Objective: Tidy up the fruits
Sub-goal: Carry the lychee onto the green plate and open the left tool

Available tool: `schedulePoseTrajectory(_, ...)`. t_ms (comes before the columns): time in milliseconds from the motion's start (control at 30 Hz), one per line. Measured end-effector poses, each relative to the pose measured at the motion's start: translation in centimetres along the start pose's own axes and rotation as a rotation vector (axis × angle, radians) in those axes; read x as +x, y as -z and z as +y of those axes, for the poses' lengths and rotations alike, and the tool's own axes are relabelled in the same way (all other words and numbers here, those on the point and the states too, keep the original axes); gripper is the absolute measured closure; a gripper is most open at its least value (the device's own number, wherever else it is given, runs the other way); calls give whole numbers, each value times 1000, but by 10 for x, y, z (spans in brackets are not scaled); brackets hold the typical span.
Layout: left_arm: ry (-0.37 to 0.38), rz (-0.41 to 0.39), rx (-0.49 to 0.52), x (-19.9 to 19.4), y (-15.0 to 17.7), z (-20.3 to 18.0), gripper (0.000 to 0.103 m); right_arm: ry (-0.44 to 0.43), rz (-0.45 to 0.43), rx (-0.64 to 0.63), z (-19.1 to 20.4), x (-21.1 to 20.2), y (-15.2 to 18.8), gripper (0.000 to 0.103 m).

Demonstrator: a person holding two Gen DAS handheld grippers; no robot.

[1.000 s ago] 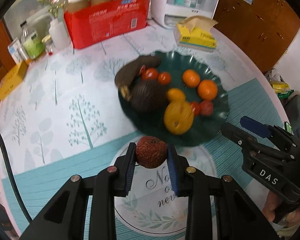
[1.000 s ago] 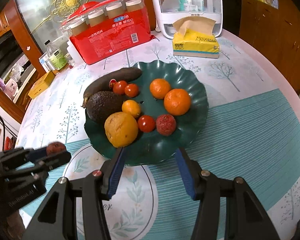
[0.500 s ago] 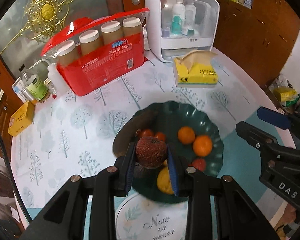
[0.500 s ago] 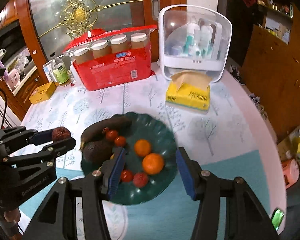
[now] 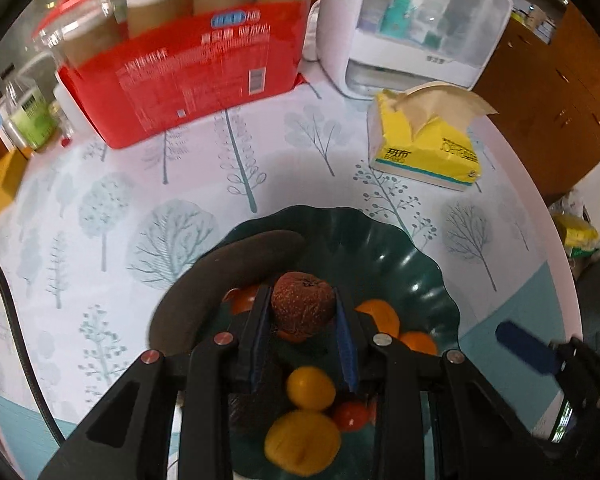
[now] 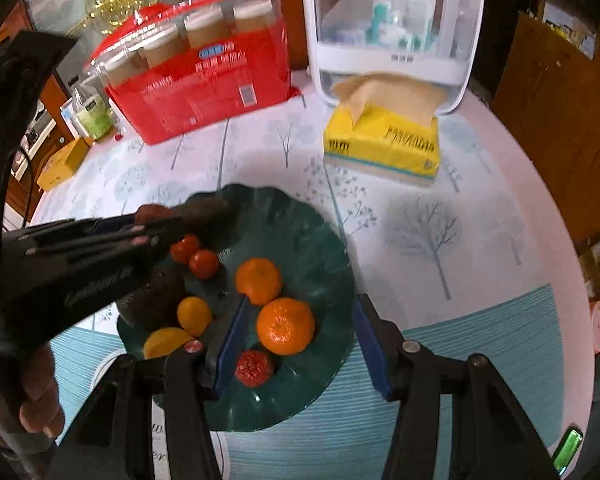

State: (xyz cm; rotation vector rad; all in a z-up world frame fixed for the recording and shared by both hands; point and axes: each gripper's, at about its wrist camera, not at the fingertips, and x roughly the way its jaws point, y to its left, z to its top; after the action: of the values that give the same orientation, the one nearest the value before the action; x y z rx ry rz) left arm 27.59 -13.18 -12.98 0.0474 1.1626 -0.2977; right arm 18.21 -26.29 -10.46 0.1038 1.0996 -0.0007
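The left claw (image 5: 303, 322) is clenched on a wrinkled brown-red round fruit (image 5: 302, 305), pinched between its blue pads low in the middle of the left wrist view, above the dark green scalloped plate (image 5: 404, 256). Below it lie a small yellow fruit (image 5: 310, 387) and a long dark banana (image 5: 224, 276). The right claw (image 6: 300, 344) stands released, holding nothing, over two oranges (image 6: 285, 325) at the plate's near edge. Farther back on the tree-patterned counter (image 5: 112, 216) sits a yellow tissue box (image 5: 424, 148).

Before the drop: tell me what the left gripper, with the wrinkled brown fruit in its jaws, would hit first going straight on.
Likely the green plate and its fruit, probably the small tomatoes; the left gripper points down over them, though depth is unclear.
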Motion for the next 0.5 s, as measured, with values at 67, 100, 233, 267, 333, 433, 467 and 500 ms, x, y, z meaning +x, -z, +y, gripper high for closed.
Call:
schedulePoseTrajectory(67, 11, 8, -18, 11, -1, 0, 74, -12, 5, 2, -1, 6, 1, 49)
schedulePoseTrajectory(100, 17, 14, -24, 17, -2, 0, 74, -16, 7, 2, -1, 10, 2, 49)
schedulePoseTrajectory(233, 21, 26, -25, 33, -3, -5, 74, -30, 21, -2, -3, 21, 2, 49)
schedulePoseTrajectory(267, 22, 28, -25, 36, -3, -6, 74, -35, 25, -3, -3, 23, 2, 49)
schedulePoseTrajectory(333, 24, 29, -21, 41, -4, -8, 74, -41, 29, -6, -4, 27, 2, 49)
schedulePoseTrajectory(433, 21, 27, -11, 43, -5, -11, 66, -52, 33, -4, -4, 31, 0, 49)
schedulePoseTrajectory(467, 21, 27, -9, 44, -6, -12, 58, -59, 35, -2, -5, 32, 0, 49)
schedulePoseTrajectory(500, 20, 28, -9, 44, -6, -12, 52, -65, 37, 1, -5, 34, -1, 49)
